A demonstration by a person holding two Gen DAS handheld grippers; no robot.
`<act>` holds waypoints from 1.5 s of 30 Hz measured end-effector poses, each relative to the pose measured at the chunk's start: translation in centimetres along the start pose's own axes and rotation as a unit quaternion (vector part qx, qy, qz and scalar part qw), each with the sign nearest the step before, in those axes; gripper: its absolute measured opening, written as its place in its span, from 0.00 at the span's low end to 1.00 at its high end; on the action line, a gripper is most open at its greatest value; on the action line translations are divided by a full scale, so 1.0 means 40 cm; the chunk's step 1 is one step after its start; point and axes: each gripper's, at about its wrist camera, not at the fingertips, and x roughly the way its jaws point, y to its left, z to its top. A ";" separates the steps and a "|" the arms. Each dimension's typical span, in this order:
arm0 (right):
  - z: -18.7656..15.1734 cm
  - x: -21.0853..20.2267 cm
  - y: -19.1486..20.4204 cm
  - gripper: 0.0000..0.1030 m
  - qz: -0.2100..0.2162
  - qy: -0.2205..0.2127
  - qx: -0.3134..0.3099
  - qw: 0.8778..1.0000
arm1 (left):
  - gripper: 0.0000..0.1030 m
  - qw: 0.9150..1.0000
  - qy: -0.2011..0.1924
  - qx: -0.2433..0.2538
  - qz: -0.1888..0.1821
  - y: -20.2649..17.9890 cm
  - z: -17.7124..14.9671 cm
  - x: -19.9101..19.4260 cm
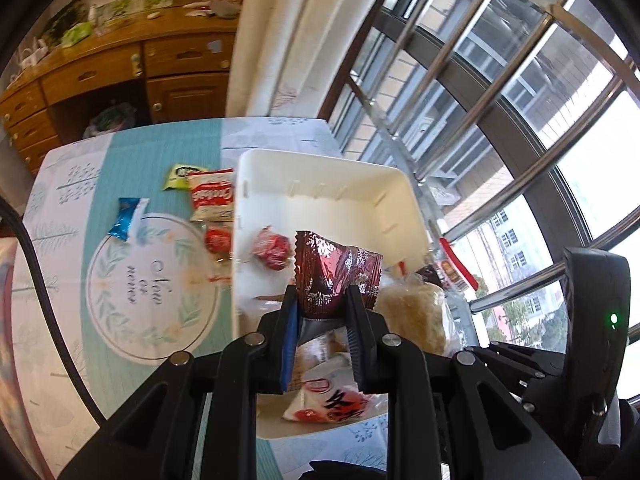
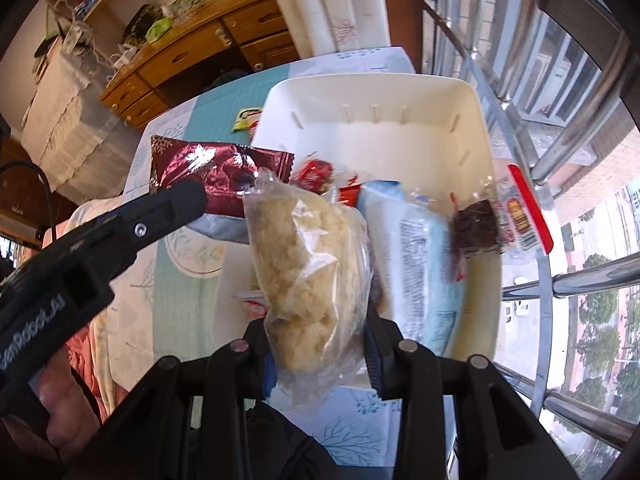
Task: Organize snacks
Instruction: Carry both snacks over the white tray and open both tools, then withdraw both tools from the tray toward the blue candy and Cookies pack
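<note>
My left gripper point(image 1: 322, 304) is shut on a dark red foil packet with silver snowflakes point(image 1: 334, 272), held over the near part of a white plastic bin point(image 1: 320, 168). My right gripper point(image 2: 320, 344) is shut on a clear bag of pale crumbly snack point(image 2: 304, 264), which hangs over the bin's point(image 2: 360, 92) near edge. The right wrist view also shows the left gripper point(image 2: 188, 200) from the side with the red packet point(image 2: 216, 172). Inside the bin lie a red wrapped candy point(image 1: 272, 252), a white packet with red print point(image 1: 332, 400) and a blue-white packet point(image 2: 416, 264).
On the teal patterned tablecloth point(image 1: 152, 300), left of the bin, lie a green packet point(image 1: 180, 174), a red-and-white packet point(image 1: 212, 196), a blue wrapper point(image 1: 128, 220) and a red candy point(image 1: 218, 240). A dark snack in a clear wrapper point(image 2: 480, 228) rests at the bin's right wall. Window bars point(image 1: 520, 92) run close along the right.
</note>
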 end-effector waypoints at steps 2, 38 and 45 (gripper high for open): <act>0.003 0.000 -0.014 0.36 0.003 0.000 0.007 1.000 | 0.22 1.000 -0.001 0.006 0.000 -0.012 0.001 0.002; -0.036 -0.006 0.186 0.78 -0.067 -0.025 0.062 0.996 | 0.78 0.999 0.046 0.012 0.024 0.247 -0.043 -0.128; -0.040 0.014 0.322 0.78 -0.062 -0.042 0.103 0.992 | 0.78 0.997 0.057 0.030 0.028 0.406 -0.053 -0.202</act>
